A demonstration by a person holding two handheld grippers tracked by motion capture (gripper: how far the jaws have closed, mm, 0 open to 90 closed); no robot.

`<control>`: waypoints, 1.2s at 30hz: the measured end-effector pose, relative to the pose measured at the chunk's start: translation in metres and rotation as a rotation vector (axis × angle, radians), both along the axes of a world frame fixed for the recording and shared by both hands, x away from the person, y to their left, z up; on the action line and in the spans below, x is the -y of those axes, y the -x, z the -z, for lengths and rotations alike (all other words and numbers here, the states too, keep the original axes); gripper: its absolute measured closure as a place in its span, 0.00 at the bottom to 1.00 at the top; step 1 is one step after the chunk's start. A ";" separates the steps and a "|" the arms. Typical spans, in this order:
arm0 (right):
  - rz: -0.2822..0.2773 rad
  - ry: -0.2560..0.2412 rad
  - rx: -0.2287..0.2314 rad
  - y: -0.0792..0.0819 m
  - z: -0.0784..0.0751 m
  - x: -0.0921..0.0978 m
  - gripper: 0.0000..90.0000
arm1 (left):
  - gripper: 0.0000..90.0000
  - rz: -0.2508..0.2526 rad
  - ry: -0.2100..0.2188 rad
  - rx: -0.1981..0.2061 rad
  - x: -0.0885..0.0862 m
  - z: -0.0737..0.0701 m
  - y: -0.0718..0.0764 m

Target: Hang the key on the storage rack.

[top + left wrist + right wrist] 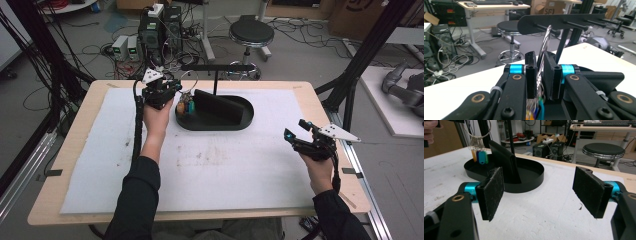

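On the table (260, 165), the black tray (239, 123) with its peg rack (564, 21) is standing just beyond the left gripper (539, 65), which is pinching a key ring (546, 41) hanging upright, tags (481, 156) dangling downward over the tray, while the right gripper (541, 192) is hovering wide apart, empty.

Key ring (545, 42): lower part hidden between the left gripper (539, 75) pads; tags cut off by the bottom edge in the left gripper view. In the high view, tags (187, 106) were too small to count. Person's hand (430, 130) cropped at the frame corner.
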State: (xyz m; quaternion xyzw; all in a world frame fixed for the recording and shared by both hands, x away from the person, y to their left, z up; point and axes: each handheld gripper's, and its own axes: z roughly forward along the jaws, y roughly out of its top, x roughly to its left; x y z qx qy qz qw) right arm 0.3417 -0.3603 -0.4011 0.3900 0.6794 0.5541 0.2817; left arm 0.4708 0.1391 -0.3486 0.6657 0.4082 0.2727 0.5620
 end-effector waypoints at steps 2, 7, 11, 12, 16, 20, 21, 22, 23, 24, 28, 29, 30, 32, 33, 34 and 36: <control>-0.001 0.002 0.002 0.000 0.000 0.000 0.28 | 0.87 -0.011 -0.003 0.004 -0.001 -0.001 0.001; 0.000 -0.001 -0.002 0.000 0.000 0.000 0.28 | 0.79 -0.031 -0.024 0.012 -0.005 -0.005 0.007; 0.002 0.005 -0.002 0.000 0.001 0.001 0.28 | 0.65 -0.026 -0.058 -0.001 -0.006 -0.008 0.016; 0.004 0.004 -0.005 0.000 0.001 0.001 0.28 | 0.60 -0.024 -0.064 0.002 -0.006 -0.009 0.020; 0.009 0.006 -0.003 0.000 0.001 0.002 0.28 | 0.52 -0.015 -0.087 0.035 -0.008 -0.011 0.040; 0.013 0.009 -0.005 0.000 0.001 0.002 0.28 | 0.46 0.017 -0.099 0.038 -0.013 -0.011 0.064; 0.015 0.008 -0.005 0.000 0.001 0.003 0.28 | 0.45 0.027 -0.093 0.040 -0.015 -0.011 0.071; 0.018 0.007 -0.005 0.000 0.000 0.003 0.28 | 0.42 0.041 -0.094 0.039 -0.017 -0.010 0.078; 0.020 0.006 -0.002 0.000 0.000 0.003 0.28 | 0.41 0.053 -0.094 0.039 -0.019 -0.008 0.085; 0.021 0.006 -0.002 0.000 0.000 0.003 0.28 | 0.41 0.061 -0.096 0.042 -0.022 -0.006 0.092; 0.025 0.006 -0.005 -0.001 0.001 0.004 0.28 | 0.36 0.080 -0.102 0.025 -0.032 0.005 0.116; 0.025 0.006 -0.004 -0.001 0.001 0.004 0.28 | 0.35 0.084 -0.103 0.022 -0.035 0.008 0.122; 0.025 0.007 -0.002 -0.002 0.001 0.004 0.28 | 0.35 0.085 -0.102 0.023 -0.038 0.010 0.128; 0.028 0.008 0.000 -0.003 0.001 0.004 0.28 | 0.33 0.085 -0.103 0.031 -0.043 0.015 0.138; 0.029 0.008 -0.001 -0.003 0.001 0.004 0.28 | 0.33 0.083 -0.106 0.032 -0.046 0.017 0.143; 0.029 0.008 -0.001 -0.003 0.001 0.004 0.28 | 0.33 0.079 -0.109 0.033 -0.048 0.020 0.147; 0.029 0.007 -0.002 -0.003 0.001 0.004 0.28 | 0.32 0.070 -0.122 0.044 -0.054 0.025 0.155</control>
